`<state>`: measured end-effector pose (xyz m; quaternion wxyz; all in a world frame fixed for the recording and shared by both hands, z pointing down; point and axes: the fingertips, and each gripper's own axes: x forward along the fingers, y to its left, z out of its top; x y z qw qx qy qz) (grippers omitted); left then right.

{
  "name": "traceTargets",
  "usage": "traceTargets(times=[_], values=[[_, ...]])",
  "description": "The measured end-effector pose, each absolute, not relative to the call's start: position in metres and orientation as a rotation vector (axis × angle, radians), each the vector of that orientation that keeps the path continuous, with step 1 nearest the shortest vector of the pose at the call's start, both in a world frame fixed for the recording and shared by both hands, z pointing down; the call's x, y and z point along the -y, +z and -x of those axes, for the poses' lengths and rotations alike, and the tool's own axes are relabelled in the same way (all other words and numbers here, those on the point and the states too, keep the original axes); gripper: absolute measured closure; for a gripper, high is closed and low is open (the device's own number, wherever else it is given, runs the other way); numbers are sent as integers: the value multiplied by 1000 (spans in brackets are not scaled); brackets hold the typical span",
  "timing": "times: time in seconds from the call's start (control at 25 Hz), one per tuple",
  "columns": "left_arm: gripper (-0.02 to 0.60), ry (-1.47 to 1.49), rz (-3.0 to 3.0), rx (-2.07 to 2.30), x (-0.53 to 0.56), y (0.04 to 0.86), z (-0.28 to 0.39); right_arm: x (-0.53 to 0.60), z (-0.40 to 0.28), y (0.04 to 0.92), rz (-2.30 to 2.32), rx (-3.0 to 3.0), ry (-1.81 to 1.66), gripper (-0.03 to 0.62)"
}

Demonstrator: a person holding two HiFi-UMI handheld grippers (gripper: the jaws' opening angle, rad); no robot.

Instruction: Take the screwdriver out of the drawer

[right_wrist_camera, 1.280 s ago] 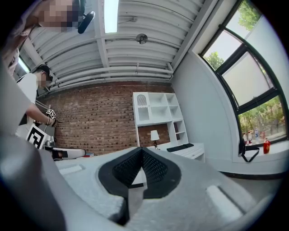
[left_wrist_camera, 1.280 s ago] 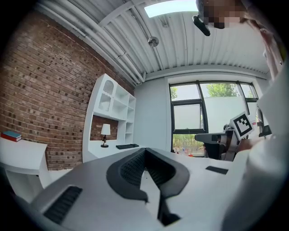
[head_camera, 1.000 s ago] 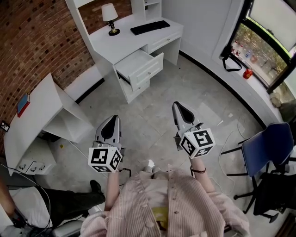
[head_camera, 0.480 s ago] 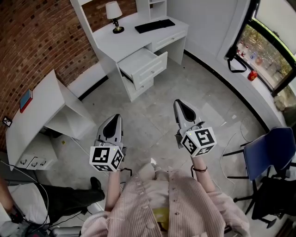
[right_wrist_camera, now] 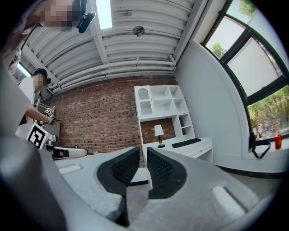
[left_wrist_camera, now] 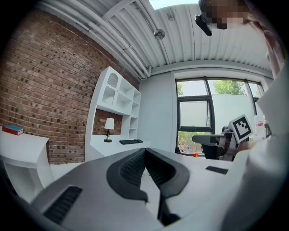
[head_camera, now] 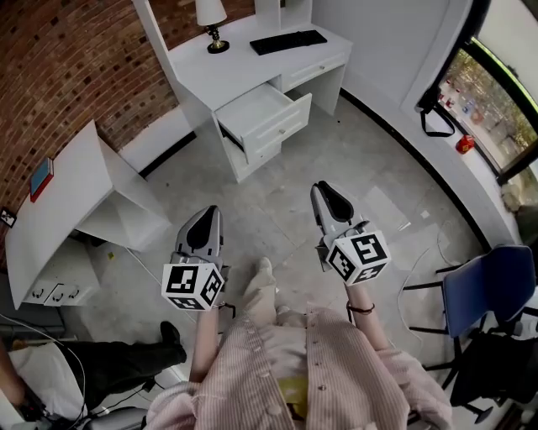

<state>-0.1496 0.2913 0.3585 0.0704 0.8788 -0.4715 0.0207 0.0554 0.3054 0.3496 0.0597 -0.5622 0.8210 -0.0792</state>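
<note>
Nearest of all, a pale shoe (head_camera: 262, 277) now shows between the two arms, stepped out toward the drawer (head_camera: 265, 113); a second ago it was barely in sight. Both tools are held level in front of the body, well short of the drawer, with a stretch of bare floor (head_camera: 336, 159) between.

The left tool (head_camera: 202, 225) has its pads meeting at the tips, and nothing is caught in them. The right tool (head_camera: 324, 197) has just been opening: its own view shows a narrow slit between the ribbed pads, and through it only the room beyond, so it carries nothing.

Beyond the floor the drawer stands pulled out from the white counter (head_camera: 227, 67), and it sits lower in the head view than it did a second ago, so the person appears to be walking up to it. Behind the drawer, on the counter, stand a lamp (head_camera: 212, 17) and a dark keyboard (head_camera: 288, 40).

The screwdriver cannot be made out from here; the drawer's inside reads as plain white, too small to tell more. I judge this to be the approach only: the loosened right tool looks readied for a grasp, but the reach has not begun.
</note>
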Motion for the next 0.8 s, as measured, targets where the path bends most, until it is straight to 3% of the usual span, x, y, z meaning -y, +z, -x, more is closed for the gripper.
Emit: traceTargets(times=[0.8], values=[[583, 94, -2629, 1286, -85, 380, 159, -113, -44, 375, 1776, -2432, -367, 474]])
